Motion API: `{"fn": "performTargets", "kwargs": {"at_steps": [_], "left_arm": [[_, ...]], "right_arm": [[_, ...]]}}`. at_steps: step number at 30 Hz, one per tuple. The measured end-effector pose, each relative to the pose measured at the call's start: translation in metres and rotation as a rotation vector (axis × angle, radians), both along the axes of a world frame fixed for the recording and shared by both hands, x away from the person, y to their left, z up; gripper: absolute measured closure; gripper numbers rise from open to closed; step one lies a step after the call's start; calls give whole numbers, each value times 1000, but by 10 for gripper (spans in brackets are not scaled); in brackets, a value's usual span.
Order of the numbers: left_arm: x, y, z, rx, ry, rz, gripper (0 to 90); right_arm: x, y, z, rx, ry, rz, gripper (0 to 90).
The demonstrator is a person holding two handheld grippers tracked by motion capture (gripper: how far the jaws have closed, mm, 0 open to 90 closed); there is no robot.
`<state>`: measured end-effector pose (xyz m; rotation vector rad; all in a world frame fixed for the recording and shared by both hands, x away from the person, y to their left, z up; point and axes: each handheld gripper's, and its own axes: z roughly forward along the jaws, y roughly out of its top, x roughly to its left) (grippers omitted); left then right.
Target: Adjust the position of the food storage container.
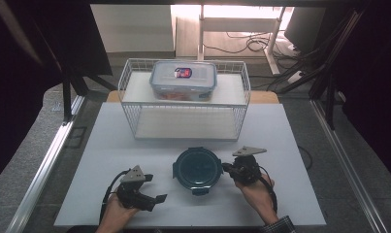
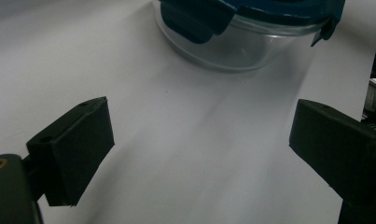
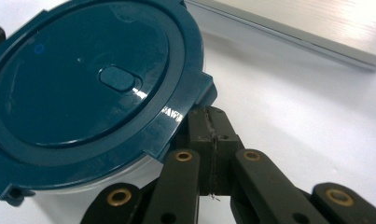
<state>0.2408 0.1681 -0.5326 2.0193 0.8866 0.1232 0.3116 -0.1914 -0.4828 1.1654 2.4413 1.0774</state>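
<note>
Two grippers: right (image 3: 209, 121) fingers closed against upright round container (image 1: 198, 167)'s clip, left (image 2: 199, 140) fingers open.

Bare white table (image 1: 280, 141) is lying open between the wire basket (image 1: 135, 116) and the round container (image 1: 198, 167). The container is sitting between both grippers, blocking the middle; the basket is blocking the back.

Round container (image 2: 251, 32) cut off at top edge — label (image 1: 183, 73) on rectangular box unreadable.
</note>
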Motion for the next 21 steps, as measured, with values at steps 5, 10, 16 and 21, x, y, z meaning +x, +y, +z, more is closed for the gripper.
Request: {"fn": "performTargets", "kwargs": {"at_steps": [5,10,16,21], "left_arm": [[-1,1,0,-1,-1,2,60],[0,1,0,0,1,1,60],[-1,2,1,3,0,5,59],[-1,9,2,-3,-2,18,59]], "right_arm": [[-3,9,-1,2,-2,25,895],[-6,15,-1,11,5,46,895],[-9,19,-2,-8,-19,76,893],[-14,15,-2,-24,-53,92,809]]}}
